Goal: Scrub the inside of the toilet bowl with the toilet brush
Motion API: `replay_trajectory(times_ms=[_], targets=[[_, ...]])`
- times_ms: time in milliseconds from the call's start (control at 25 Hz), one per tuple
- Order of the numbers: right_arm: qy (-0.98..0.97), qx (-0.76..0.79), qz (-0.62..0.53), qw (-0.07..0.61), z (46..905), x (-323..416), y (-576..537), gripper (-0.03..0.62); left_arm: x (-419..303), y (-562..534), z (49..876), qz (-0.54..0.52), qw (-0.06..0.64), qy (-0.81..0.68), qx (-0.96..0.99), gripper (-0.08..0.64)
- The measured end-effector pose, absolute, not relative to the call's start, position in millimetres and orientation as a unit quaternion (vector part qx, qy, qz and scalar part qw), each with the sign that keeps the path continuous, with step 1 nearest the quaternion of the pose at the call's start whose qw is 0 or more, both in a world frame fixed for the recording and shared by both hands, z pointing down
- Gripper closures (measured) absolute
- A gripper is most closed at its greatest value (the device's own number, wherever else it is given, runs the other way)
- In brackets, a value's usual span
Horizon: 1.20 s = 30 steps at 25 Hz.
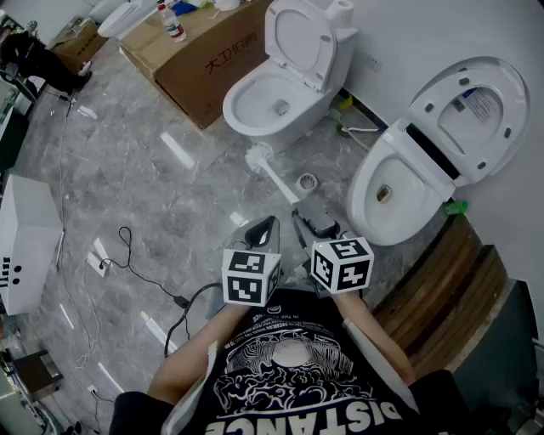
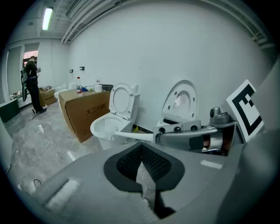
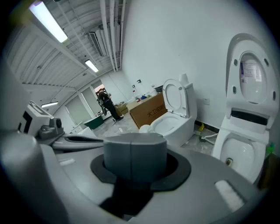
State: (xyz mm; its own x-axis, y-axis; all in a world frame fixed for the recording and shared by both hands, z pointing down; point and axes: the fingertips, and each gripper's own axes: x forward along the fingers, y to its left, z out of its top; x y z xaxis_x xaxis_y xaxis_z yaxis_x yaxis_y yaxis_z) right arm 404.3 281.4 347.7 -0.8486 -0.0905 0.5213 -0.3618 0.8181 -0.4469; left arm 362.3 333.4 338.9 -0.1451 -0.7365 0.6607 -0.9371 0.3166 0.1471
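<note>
My right gripper [image 1: 301, 214] is shut on the handle of the white toilet brush [image 1: 260, 156]. The brush's bristle head points away from me, in front of the base of the left toilet [image 1: 274, 104]. In the left gripper view the brush [image 2: 114, 132] reaches left from the right gripper [image 2: 192, 138] toward that toilet's bowl [image 2: 107, 124]. My left gripper [image 1: 263, 227] hangs beside the right one, shut with nothing in it. A second toilet [image 1: 395, 191] with its lid up stands to the right. Only the brush head [image 3: 144, 128] shows past the right gripper [image 3: 134, 155] in its own view.
A small round brush holder [image 1: 307, 181] sits on the floor between the toilets. Behind the left toilet is a cardboard box [image 1: 204, 53] with a bottle [image 1: 172, 24] on it. A cable [image 1: 143, 273] crosses the floor at left; a wooden bench [image 1: 455, 280] is at right. A person [image 2: 31, 83] stands far off.
</note>
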Motion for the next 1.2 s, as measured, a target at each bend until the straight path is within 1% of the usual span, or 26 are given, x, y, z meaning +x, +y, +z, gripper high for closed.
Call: replay_trajectory(times_ms=[360, 640, 880, 1200], targets=[[-0.912, 0.121, 0.310, 0.240, 357.8, 410.9, 258.6, 0.442, 366.6, 307.8, 343.3, 0.148, 0.343, -0.733, 0.568, 0.569], [-0.898, 0.142, 0.331, 0.252, 375.8, 406.9, 237.9, 0.442, 352.9, 289.5, 354.9, 0.152, 0.355, -0.722, 0.575, 0.569], [-0.891, 0.160, 0.334, 0.263, 382.2, 374.2, 225.1, 0.442, 316.2, 277.9, 365.7, 0.144, 0.369, -0.710, 0.583, 0.569], [-0.879, 0.194, 0.332, 0.281, 381.9, 304.3, 216.5, 0.442, 239.5, 261.0, 363.2, 0.123, 0.386, -0.690, 0.601, 0.569]])
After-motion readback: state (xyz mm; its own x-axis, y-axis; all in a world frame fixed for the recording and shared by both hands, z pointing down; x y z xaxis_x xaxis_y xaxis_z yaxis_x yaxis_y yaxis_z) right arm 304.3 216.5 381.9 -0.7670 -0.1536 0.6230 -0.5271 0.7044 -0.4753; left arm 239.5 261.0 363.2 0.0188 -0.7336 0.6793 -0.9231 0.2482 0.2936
